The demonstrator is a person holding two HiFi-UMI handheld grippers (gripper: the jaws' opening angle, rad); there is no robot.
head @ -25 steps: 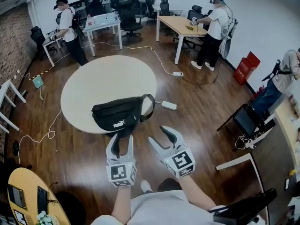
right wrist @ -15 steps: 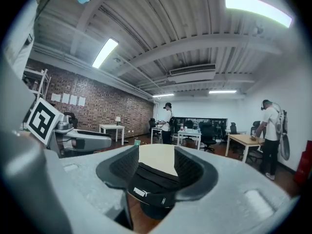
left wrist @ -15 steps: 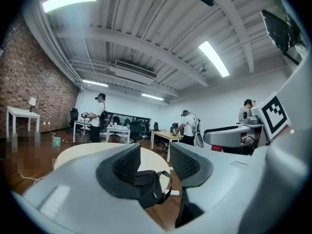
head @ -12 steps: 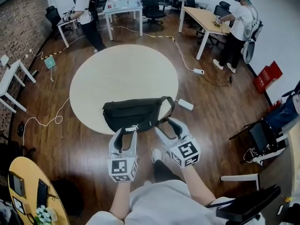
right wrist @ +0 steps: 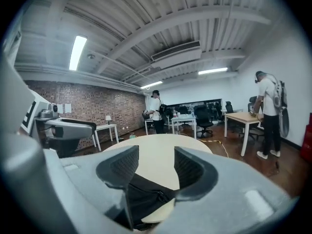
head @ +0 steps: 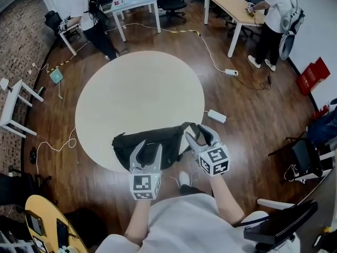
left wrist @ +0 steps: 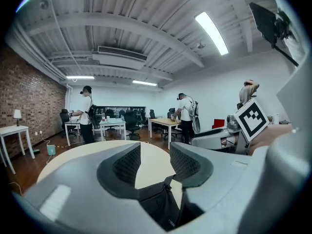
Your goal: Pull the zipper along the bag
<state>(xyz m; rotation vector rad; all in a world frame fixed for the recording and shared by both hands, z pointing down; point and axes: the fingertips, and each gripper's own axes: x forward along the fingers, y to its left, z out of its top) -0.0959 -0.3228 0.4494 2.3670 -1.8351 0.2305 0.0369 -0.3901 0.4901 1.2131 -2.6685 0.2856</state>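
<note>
Head view: a black waist bag (head: 158, 141) lies at the six o'clock edge of a round pale table (head: 137, 88), its long side running from nine to three o'clock, its strap (head: 185, 133) looping off the three o'clock end; the left gripper (head: 149, 147) hangs over the bag's near side at about six o'clock of it, jaws pointing toward twelve; the right gripper (head: 199, 136) sits at the bag's three o'clock end, above the strap, jaws angled toward eleven; whether either one touches the fabric cannot be told from above. Left gripper view: the left gripper (left wrist: 155, 157) stands with its jaws well apart and nothing clamped between them; the bag (left wrist: 161, 204) shows low in the gap, beneath and just past the ribbed pads (left wrist: 127, 164), with bare tabletop beyond. Right gripper view: the right gripper (right wrist: 155, 165) likewise has its jaws wide and holds nothing; the bag (right wrist: 146, 189) lies dark under the gap at the table's rim (right wrist: 161, 213); the zipper is too small to make out. Around the wooden floor, one person (head: 79, 7) stands at a desk at eleven o'clock of the table, another person (head: 274, 15) at a desk toward one o'clock; a white power strip (head: 217, 116) lies at three o'clock.
</note>
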